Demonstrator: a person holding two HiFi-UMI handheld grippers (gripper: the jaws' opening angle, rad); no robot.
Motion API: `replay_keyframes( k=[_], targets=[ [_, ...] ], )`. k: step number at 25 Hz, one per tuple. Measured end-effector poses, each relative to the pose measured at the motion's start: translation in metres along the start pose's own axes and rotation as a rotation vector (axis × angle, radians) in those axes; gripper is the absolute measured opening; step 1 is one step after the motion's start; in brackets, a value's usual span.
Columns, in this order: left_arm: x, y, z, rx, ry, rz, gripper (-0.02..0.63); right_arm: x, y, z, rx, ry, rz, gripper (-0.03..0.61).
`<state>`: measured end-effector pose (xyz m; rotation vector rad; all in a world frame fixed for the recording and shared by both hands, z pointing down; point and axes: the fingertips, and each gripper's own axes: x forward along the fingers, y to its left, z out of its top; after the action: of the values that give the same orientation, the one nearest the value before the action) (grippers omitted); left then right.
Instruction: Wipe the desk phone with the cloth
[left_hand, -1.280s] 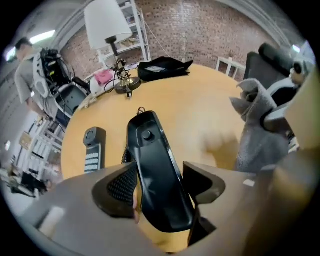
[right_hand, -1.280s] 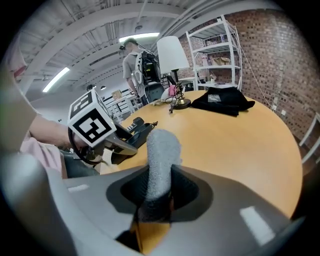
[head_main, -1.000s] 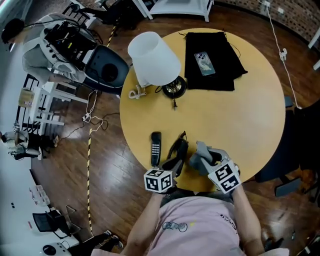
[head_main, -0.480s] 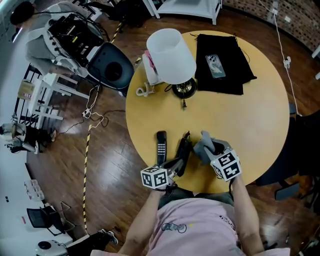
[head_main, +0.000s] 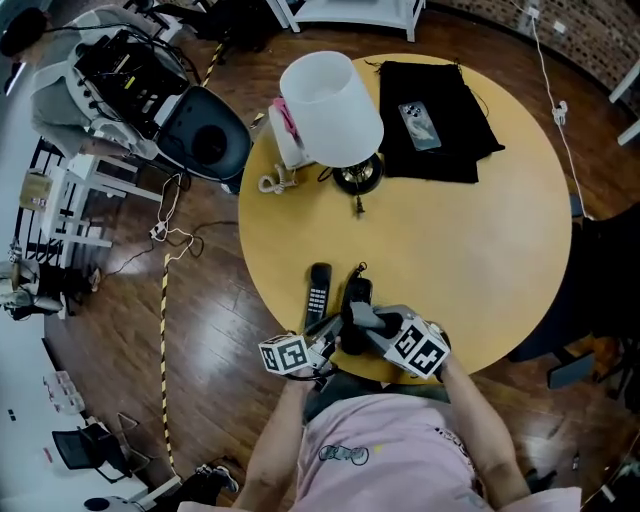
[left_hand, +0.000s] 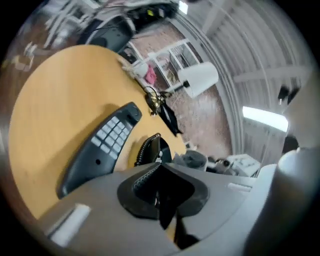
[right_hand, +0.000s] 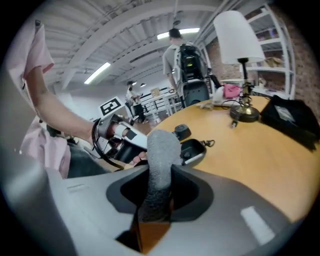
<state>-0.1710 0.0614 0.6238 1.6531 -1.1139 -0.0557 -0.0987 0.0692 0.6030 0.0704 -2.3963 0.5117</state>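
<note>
The black desk phone base (head_main: 352, 300) sits near the table's front edge, its handset (head_main: 318, 292) lying off the cradle to its left. A coiled cord (left_hand: 146, 150) runs from the base up to my left gripper's tips. My left gripper (head_main: 328, 332) is shut at the base's near left edge, jaws closing tight; I cannot tell if anything is pinched. My right gripper (head_main: 392, 330) is shut on a grey cloth (head_main: 372, 317), which rests on the base's right side. In the right gripper view the cloth (right_hand: 161, 155) stands up out of the jaws, base (right_hand: 192, 149) behind it.
A white-shaded lamp (head_main: 330, 105) stands at the table's far side, a black fabric (head_main: 440, 150) with a smartphone (head_main: 418, 125) on it to its right. The round yellow table (head_main: 480, 260) ends just before my grippers. A person (right_hand: 181, 55) stands beyond the table.
My right gripper has carried the cloth left onto the phone base. My left gripper has swung in to the base's near edge and its jaws have closed.
</note>
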Motion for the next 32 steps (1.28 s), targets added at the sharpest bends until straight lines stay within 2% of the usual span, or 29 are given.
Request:
replay_keyframes(
  k=[1, 3, 4, 5, 7, 11, 13, 15, 19, 22, 23, 24, 25, 27, 28, 29, 30, 32],
  targets=[
    [0.003, -0.002, 0.0, 0.167, 0.067, 0.102, 0.006, -0.012, -0.009, -0.008, 0.043, -0.023, -0.035, 0.112],
    [0.013, -0.009, -0.003, 0.523, 0.213, 0.301, 0.092, -0.038, -0.03, -0.022, 0.12, -0.049, -0.12, 0.112],
    [0.021, -0.012, -0.007, 0.653, 0.278, 0.375, 0.202, -0.049, -0.038, -0.028, 0.143, -0.055, -0.158, 0.112],
    [0.029, -0.013, -0.013, 0.735, 0.331, 0.44, 0.324, -0.058, -0.042, -0.032, 0.159, -0.062, -0.188, 0.112],
    [0.044, -0.008, -0.024, 0.787, 0.404, 0.55, 0.327, -0.073, -0.045, -0.036, 0.179, -0.08, -0.231, 0.112],
    [0.056, 0.006, -0.037, 0.766, 0.502, 0.743, 0.341, -0.09, -0.043, -0.039, 0.19, -0.116, -0.29, 0.112],
    [0.059, 0.005, -0.041, 0.785, 0.544, 0.776, 0.298, -0.094, -0.04, -0.037, 0.189, -0.129, -0.287, 0.112],
    [0.061, 0.004, -0.043, 0.782, 0.562, 0.762, 0.245, -0.093, -0.037, -0.036, 0.176, -0.137, -0.271, 0.112],
    [0.059, -0.001, -0.046, 0.666, 0.536, 0.658, 0.222, -0.102, -0.035, -0.033, 0.171, -0.188, -0.244, 0.11],
    [0.058, -0.017, -0.047, 0.577, 0.454, 0.516, 0.218, -0.115, -0.041, -0.035, 0.172, -0.209, -0.247, 0.11],
    [0.055, -0.031, -0.042, 0.552, 0.402, 0.437, 0.218, -0.119, -0.043, -0.035, 0.17, -0.215, -0.249, 0.11],
    [0.052, -0.05, -0.036, 0.523, 0.338, 0.325, 0.216, -0.123, -0.045, -0.033, 0.166, -0.226, -0.251, 0.11],
    [0.046, -0.074, -0.029, 0.473, 0.264, 0.172, 0.216, -0.126, -0.047, -0.029, 0.159, -0.244, -0.251, 0.11],
    [0.03, -0.128, -0.01, 0.315, 0.115, -0.17, 0.215, -0.129, -0.048, -0.011, 0.137, -0.315, -0.234, 0.11],
    [0.021, -0.15, -0.001, 0.248, 0.061, -0.302, 0.215, -0.129, -0.047, 0.005, 0.125, -0.373, -0.216, 0.11],
    [0.013, -0.165, 0.008, 0.203, 0.022, -0.391, 0.215, -0.13, -0.044, 0.024, 0.112, -0.439, -0.19, 0.11],
    [0.007, -0.173, 0.014, 0.177, -0.007, -0.44, 0.213, -0.132, -0.038, 0.045, 0.096, -0.496, -0.157, 0.11],
    [0.003, -0.175, 0.024, 0.15, -0.046, -0.468, 0.213, -0.135, -0.018, 0.082, 0.04, -0.549, -0.081, 0.11]
  ],
)
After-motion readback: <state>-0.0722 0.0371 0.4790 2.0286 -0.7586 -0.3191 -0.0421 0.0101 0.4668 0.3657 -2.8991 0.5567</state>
